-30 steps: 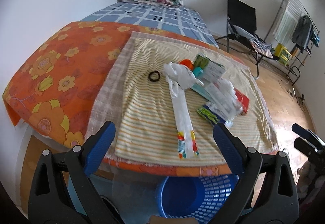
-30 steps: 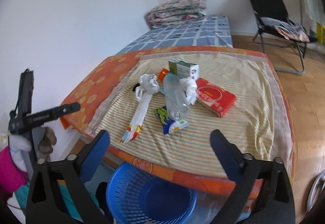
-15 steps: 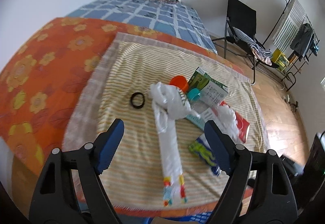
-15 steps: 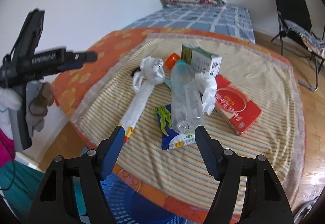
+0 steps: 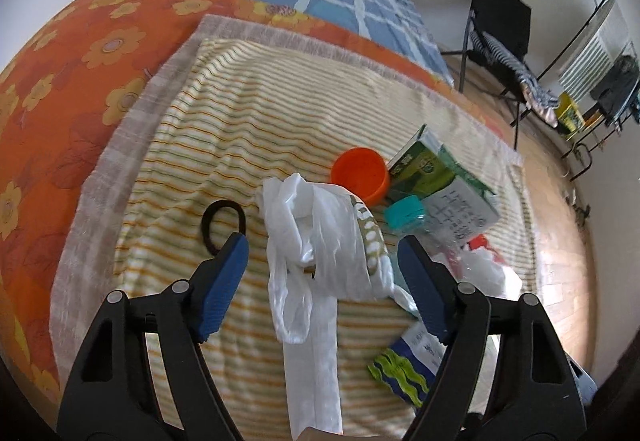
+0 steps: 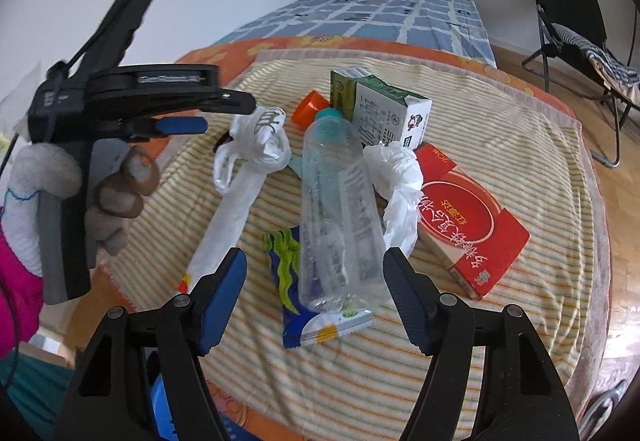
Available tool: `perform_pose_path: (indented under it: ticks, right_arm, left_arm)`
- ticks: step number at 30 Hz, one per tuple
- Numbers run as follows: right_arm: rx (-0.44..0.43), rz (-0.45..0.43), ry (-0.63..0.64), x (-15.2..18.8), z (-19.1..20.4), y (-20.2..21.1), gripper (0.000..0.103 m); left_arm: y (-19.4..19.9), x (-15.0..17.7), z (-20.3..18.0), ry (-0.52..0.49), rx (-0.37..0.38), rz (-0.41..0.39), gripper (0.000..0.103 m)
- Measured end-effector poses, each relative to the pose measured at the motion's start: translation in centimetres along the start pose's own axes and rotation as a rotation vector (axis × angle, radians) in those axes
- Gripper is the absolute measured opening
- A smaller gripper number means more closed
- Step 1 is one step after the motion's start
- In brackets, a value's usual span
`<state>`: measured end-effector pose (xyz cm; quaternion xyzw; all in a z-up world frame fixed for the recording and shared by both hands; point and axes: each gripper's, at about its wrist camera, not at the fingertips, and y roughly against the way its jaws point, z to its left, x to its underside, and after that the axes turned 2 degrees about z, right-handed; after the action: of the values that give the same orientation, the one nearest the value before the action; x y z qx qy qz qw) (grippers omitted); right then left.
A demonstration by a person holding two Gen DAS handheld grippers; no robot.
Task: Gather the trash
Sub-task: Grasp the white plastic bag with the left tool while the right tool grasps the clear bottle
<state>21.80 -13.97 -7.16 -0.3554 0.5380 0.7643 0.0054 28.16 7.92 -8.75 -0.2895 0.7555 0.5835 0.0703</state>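
My left hand-held gripper (image 5: 322, 265) is spread wide, the white bag (image 5: 320, 241) lying between its fingers on the striped cloth (image 5: 240, 113). My right hand-held gripper (image 6: 314, 277) is released too, the clear bottle (image 6: 338, 217) lying between its fingers.

Both views are evenly lit by soft, bright daylight with faint shadows, straight lines are bowed by fisheye distortion toward dark vignetted corners, and slight motion blur is seen in the left wrist view.
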Motion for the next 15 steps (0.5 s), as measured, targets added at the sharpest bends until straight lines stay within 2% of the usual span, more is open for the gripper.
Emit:
perform_pose_path:
  ticks: [4, 10, 11, 14, 15]
  right_arm:
    - [0.032, 0.013, 0.015, 0.0, 0.0, -1.0, 0.07]
    - [0.062, 0.054, 0.04, 0.5, 0.1, -2.8, 0.07]
    - [0.074, 0.058, 0.046, 0.6, 0.2, -3.0, 0.07]
    - [0.094, 0.073, 0.051, 0.6, 0.3, -3.6, 0.053]
    - [0.088, 0.068, 0.045, 0.6, 0.2, -3.5, 0.053]
  left_arm:
    - [-1.6, 0.0, -0.4, -0.016, -0.028, 0.017, 0.079]
    - [-2.8, 0.0, 0.0, 0.009, -0.007, 0.039, 0.079]
    - [-2.7, 0.0, 0.0, 0.007, -0.006, 0.035, 0.076]
    - [-2.5, -0.2, -0.2, -0.001, 0.014, 0.033, 0.061]
    - [-2.4, -0.4, -0.1, 0.0, 0.015, 0.031, 0.059]
